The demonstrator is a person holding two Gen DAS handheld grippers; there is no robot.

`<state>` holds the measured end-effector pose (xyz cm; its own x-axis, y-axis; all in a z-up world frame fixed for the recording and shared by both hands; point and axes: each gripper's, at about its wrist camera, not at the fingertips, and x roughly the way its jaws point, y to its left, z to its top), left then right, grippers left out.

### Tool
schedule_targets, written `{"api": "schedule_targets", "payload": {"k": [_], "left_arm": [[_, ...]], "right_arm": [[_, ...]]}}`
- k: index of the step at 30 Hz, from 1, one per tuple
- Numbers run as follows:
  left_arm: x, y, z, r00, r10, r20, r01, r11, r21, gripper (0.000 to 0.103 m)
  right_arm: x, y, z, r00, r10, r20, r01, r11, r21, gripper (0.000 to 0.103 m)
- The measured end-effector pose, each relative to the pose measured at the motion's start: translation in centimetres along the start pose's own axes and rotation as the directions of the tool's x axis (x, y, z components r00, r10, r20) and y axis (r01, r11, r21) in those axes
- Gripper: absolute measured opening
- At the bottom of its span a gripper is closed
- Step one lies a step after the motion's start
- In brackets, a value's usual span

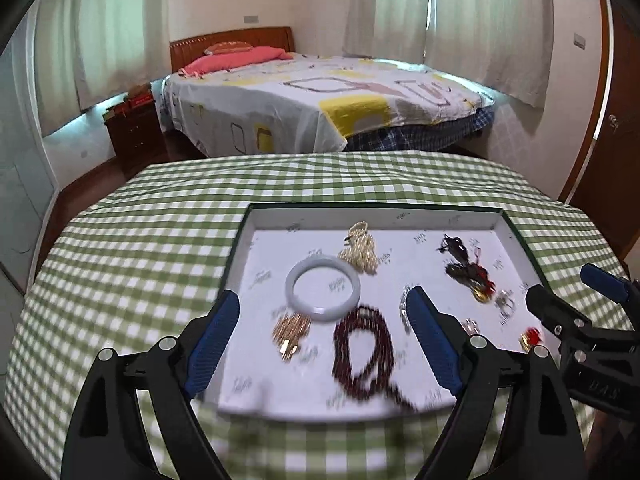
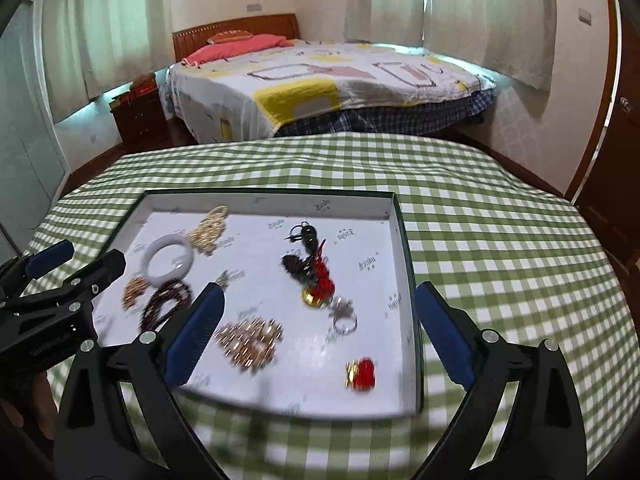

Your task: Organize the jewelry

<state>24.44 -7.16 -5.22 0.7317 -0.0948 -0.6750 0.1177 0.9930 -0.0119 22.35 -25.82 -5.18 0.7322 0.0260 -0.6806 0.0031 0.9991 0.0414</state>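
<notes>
A shallow box (image 1: 516,232) with a dark green rim and white printed lining sits on the worktop (image 1: 160,220), which is covered in green-and-white check cloth. All jewelry lies inside the box. The left gripper (image 1: 322,312) hangs above the near left part of the box, fingers (image 1: 218,332) spread wide apart and holding nothing; below it lie a pale jade bangle (image 1: 323,288), a dark red bead string (image 1: 362,350) just beside the bangle's near edge, and a gold piece (image 1: 291,332) to the left of the beads. A cream pearl strand (image 1: 359,248) touches the bangle's far side. The right gripper (image 2: 318,314) hangs above the near right part of the box, fingers (image 2: 444,336) likewise wide apart and empty, the right-hand one outside the box wall over the cloth. Between its fingers lie a rose-gold chain bracelet (image 2: 250,340), a silver ring (image 2: 344,318), a small red and gold ornament (image 2: 361,374), and a dark beaded piece with a red tassel (image 2: 316,268). Near items are motion-blurred. A bed (image 1: 320,96) stands beyond the worktop.
</notes>
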Motion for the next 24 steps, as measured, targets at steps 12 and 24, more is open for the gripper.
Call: {"api": "schedule_targets", "payload": {"k": [12,24], "left_arm": [[-10.6,1.8,-2.9,0.992,0.094,0.086,-0.093,0.996,-0.013,0.084],[-19.0,3.4,-3.3,0.983,0.064,0.169,-0.052,0.996,-0.075,0.084]], "right_arm": [[-10.4,1.7,-2.7,0.994,0.049,0.101,-0.048,0.999,-0.014,0.094],[-18.8,2.3,-2.5,0.978,0.069,0.197,-0.063,0.997,-0.037,0.096]]}}
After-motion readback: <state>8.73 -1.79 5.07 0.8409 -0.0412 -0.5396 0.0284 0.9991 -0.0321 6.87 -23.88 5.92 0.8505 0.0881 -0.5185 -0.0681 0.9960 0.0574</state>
